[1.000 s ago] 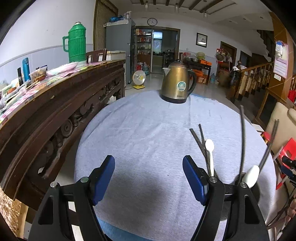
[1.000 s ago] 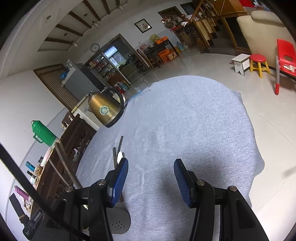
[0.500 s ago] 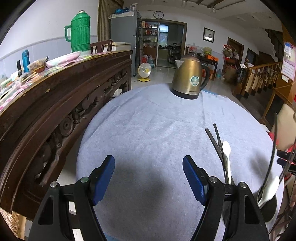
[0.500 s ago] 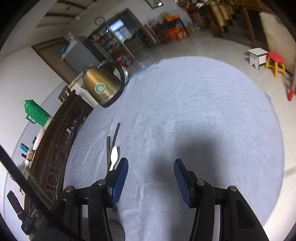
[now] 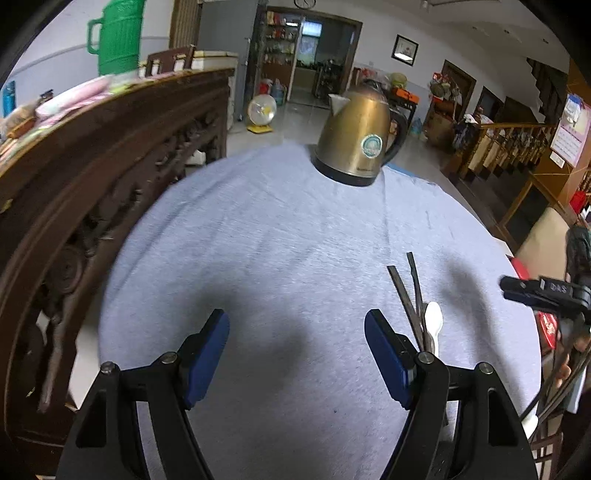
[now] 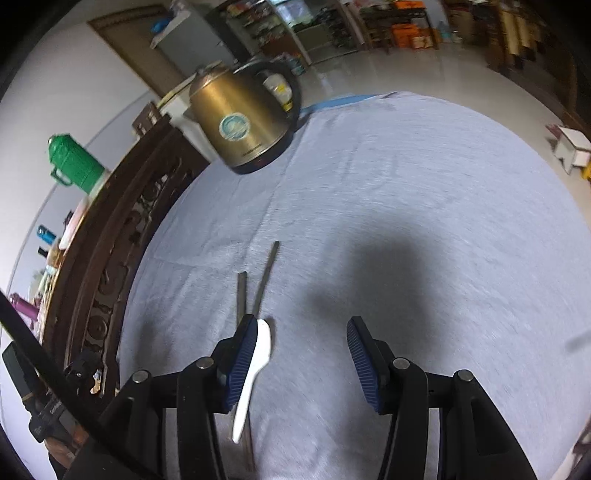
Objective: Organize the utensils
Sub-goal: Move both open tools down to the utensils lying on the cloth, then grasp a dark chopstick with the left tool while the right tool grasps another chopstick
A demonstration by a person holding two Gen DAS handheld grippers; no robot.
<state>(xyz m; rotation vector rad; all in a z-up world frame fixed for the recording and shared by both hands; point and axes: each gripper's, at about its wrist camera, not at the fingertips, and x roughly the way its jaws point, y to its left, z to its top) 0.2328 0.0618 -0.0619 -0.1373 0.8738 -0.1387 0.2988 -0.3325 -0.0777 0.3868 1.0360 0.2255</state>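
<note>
A white plastic spoon (image 6: 258,362) and two dark flat utensils (image 6: 266,273) lie together on the grey cloth of the round table (image 6: 424,192). In the right wrist view my right gripper (image 6: 301,349) hovers just right of the spoon, open with only cloth between its fingers; its left finger overlaps the spoon's bowl. In the left wrist view the white spoon (image 5: 433,321) and the dark utensils (image 5: 406,295) lie just right of my left gripper (image 5: 295,347), which is open and empty over bare cloth. The utensils' near ends are hidden behind the fingers.
A brass electric kettle (image 5: 358,140) stands at the table's far edge. A dark carved wooden sideboard (image 5: 74,177) runs along the left, bearing a green thermos (image 5: 116,35). At the right edge of the left wrist view the other hand-held rig (image 5: 543,291) shows.
Both grippers have slid forward over the table; the kettle looks nearer. The right gripper has swung left toward the spoon and dark utensils. Neither pair of jaws has changed width.
</note>
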